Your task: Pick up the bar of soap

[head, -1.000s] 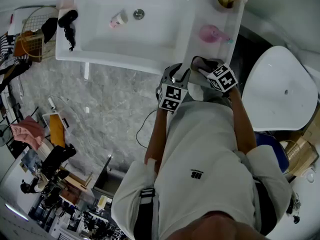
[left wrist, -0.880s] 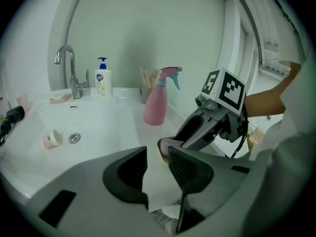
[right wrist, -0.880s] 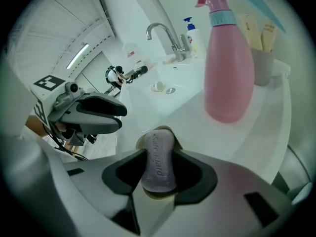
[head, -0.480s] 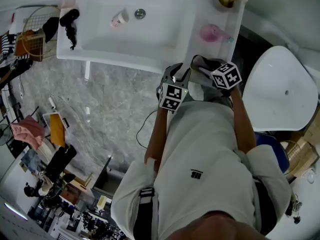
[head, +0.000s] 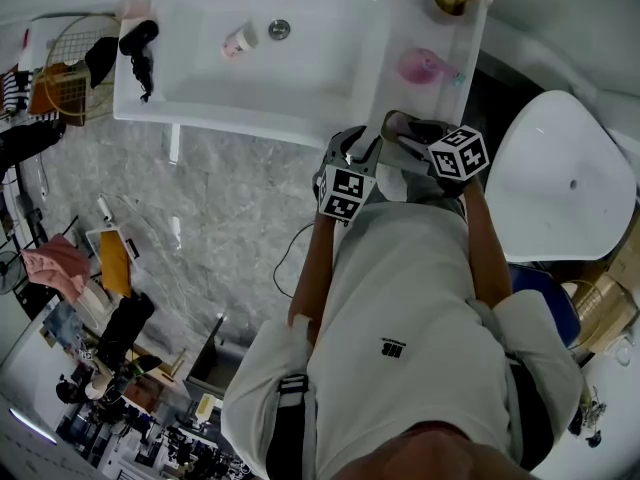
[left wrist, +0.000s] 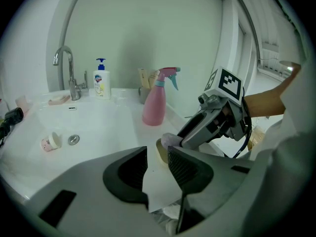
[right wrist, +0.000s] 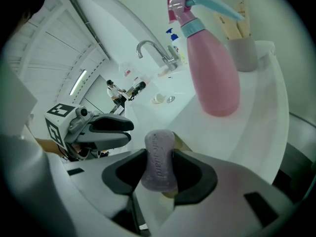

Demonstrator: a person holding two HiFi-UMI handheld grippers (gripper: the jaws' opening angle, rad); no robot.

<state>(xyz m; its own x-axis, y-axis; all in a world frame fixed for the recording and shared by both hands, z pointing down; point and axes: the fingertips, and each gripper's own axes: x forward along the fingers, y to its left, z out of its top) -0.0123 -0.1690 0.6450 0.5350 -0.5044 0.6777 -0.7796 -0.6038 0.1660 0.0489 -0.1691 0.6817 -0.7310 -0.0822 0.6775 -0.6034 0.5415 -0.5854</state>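
The bar of soap [right wrist: 159,159] is purple and stands on edge between the jaws of my right gripper [right wrist: 159,168], which is shut on it. In the left gripper view the soap [left wrist: 169,140] hangs just above a yellowish soap dish [left wrist: 160,153] on the white counter. My left gripper [left wrist: 157,164] stays beside it with a narrow gap between its jaws and nothing in them. In the head view both grippers, left [head: 345,150] and right [head: 402,128], hover at the counter's near right end.
A pink spray bottle [head: 420,66] stands on the counter just beyond, and a cup of sticks [right wrist: 242,48] behind it. The sink basin [head: 300,68] holds a small cup [head: 237,40]; a faucet [left wrist: 66,68] and pump bottle [left wrist: 101,80] stand at the back. A toilet [head: 555,178] is at the right.
My right gripper with the soap has shifted slightly up and to the right. The left gripper has stayed still.
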